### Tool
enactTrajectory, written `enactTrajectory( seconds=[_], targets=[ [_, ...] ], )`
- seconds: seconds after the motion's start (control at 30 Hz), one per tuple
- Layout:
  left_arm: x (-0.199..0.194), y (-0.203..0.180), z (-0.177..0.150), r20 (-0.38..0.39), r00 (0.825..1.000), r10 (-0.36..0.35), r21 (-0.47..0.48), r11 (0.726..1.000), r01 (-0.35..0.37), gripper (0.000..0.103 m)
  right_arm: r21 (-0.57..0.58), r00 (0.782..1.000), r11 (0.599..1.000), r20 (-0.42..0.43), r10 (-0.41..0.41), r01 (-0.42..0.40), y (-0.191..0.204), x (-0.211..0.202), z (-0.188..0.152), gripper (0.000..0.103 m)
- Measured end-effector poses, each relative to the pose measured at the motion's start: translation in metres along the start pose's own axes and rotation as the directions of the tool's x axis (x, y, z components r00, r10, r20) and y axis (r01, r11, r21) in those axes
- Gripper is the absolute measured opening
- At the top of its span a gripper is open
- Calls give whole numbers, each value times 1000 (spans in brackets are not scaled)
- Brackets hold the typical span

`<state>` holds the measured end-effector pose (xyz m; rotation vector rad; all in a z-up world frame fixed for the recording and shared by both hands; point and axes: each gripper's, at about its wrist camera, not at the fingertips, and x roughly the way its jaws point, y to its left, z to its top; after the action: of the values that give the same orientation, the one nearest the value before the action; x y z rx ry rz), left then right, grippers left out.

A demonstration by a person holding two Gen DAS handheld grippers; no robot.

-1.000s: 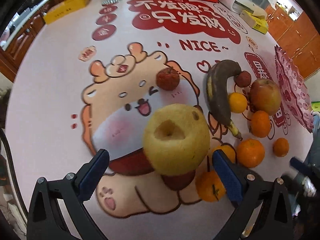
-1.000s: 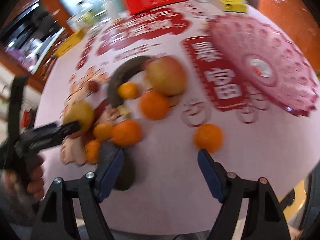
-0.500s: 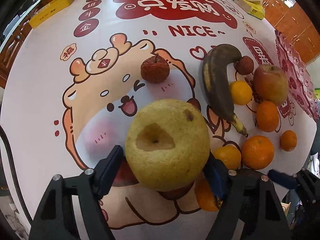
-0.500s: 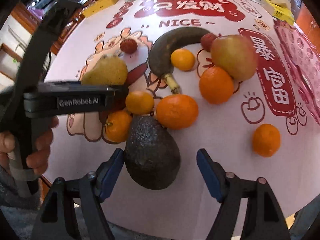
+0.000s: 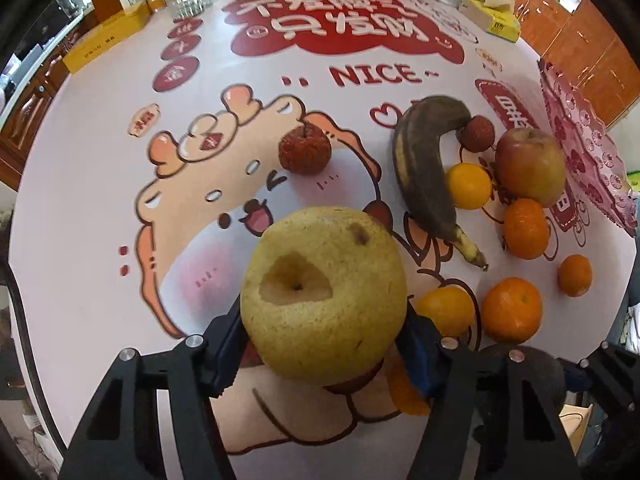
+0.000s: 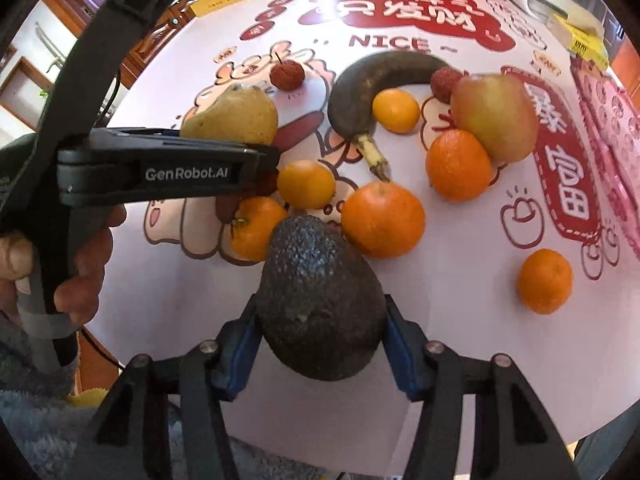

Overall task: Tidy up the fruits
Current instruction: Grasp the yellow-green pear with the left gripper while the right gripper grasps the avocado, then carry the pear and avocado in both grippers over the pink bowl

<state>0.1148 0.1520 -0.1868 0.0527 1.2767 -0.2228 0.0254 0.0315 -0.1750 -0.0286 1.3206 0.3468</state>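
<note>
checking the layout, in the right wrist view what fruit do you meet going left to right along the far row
pear → small wrinkled red fruit → banana → lychee → apple

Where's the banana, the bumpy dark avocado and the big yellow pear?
banana [image 5: 424, 168], left wrist view, middle of its dark peel.
avocado [image 6: 320, 296], right wrist view, its bumpy middle.
pear [image 5: 324, 296], left wrist view, its front skin.

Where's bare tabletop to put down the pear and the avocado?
Free: the cartoon-bear print left of the pear, up to the small red fruit; also the near edge between the avocado and the lone orange. Crowded: around the banana, apple and nearby oranges.
</note>
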Motion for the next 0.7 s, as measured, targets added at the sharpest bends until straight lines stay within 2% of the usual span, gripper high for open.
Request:
enactTrajectory(
  seconds=[0.23, 0.5, 0.7],
  targets=[
    [-48, -6, 5, 93, 996, 1, 33, 999, -4, 65, -19, 998, 999, 64, -24, 26, -6, -33, 3, 56],
    [-74, -29, 21, 139, 989, -43, 65, 997, 34, 65, 56, 991, 997, 124, -56, 50, -33, -70, -3, 56],
    [-97, -62, 31, 171, 981, -87, 128, 990, 65, 65, 128, 980, 987, 162, -112, 92, -59, -92, -6, 56]
  ],
)
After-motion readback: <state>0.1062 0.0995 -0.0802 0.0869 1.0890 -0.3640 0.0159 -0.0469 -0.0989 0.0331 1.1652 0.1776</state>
